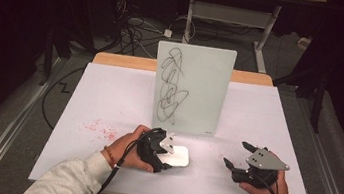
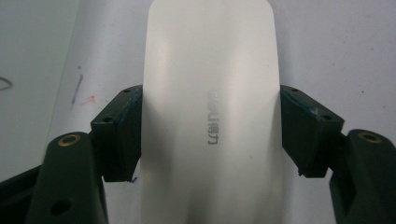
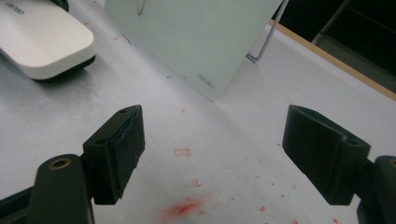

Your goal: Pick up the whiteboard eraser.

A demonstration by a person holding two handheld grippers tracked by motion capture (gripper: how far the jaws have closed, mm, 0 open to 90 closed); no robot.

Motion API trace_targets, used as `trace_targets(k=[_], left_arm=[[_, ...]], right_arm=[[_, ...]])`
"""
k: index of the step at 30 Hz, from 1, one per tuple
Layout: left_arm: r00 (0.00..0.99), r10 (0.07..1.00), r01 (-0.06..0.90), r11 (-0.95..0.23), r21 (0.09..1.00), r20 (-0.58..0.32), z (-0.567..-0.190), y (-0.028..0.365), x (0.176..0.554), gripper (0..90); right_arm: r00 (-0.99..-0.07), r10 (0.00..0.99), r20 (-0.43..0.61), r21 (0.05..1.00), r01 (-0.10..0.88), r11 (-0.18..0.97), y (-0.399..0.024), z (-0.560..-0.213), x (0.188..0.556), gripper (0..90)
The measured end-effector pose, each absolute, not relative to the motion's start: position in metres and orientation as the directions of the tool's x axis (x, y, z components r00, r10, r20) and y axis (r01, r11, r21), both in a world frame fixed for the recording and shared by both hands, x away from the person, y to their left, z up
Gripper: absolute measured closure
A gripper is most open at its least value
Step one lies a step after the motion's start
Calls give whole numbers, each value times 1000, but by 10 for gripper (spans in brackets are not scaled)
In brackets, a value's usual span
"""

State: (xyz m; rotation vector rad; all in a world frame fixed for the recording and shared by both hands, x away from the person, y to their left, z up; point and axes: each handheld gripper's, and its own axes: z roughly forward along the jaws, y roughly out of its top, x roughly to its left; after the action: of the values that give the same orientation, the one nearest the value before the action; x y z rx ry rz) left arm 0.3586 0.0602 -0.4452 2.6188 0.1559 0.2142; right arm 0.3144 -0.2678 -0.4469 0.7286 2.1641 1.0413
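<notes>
1 whiteboard (image 1: 192,89), 1 white eraser (image 1: 177,156), 2 grippers: left (image 1: 166,146), right (image 1: 238,155); 1 table (image 1: 109,99).

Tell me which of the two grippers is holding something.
The left gripper: its jaws press both sides of the white eraser. The right gripper's jaws stand wide apart over bare table.

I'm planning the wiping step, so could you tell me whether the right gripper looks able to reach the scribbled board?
Probably yes: the right gripper is open and empty, with bare table between it and the board.
</notes>
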Motion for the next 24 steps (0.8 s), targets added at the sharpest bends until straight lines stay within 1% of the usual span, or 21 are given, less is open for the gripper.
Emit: trace_targets(k=[4, 5, 11, 12, 15, 24], left_arm=[[972, 178, 76, -853, 517, 151, -441, 66, 357, 289], [966, 197, 80, -841, 536, 165, -438, 70, 357, 289], [952, 240, 93, -817, 570, 188, -432, 80, 355, 290], [944, 264, 105, -807, 581, 196, -430, 84, 355, 290], [933, 294, 116, -792, 600, 208, -428, 90, 356, 290], [911, 353, 147, -763, 630, 215, -424, 105, 357, 290]], right_arm=[[-651, 700, -293, 819, 207, 535, -269, -446, 314, 219], [-650, 700, -295, 818, 207, 536, -269, -446, 314, 219], [-646, 704, -297, 821, 203, 533, -269, -446, 314, 219], [-643, 706, -297, 823, 202, 531, -270, -445, 314, 219], [-638, 710, -297, 826, 201, 526, -271, -444, 315, 219], [-633, 716, -294, 835, 194, 515, -270, -442, 321, 219]])
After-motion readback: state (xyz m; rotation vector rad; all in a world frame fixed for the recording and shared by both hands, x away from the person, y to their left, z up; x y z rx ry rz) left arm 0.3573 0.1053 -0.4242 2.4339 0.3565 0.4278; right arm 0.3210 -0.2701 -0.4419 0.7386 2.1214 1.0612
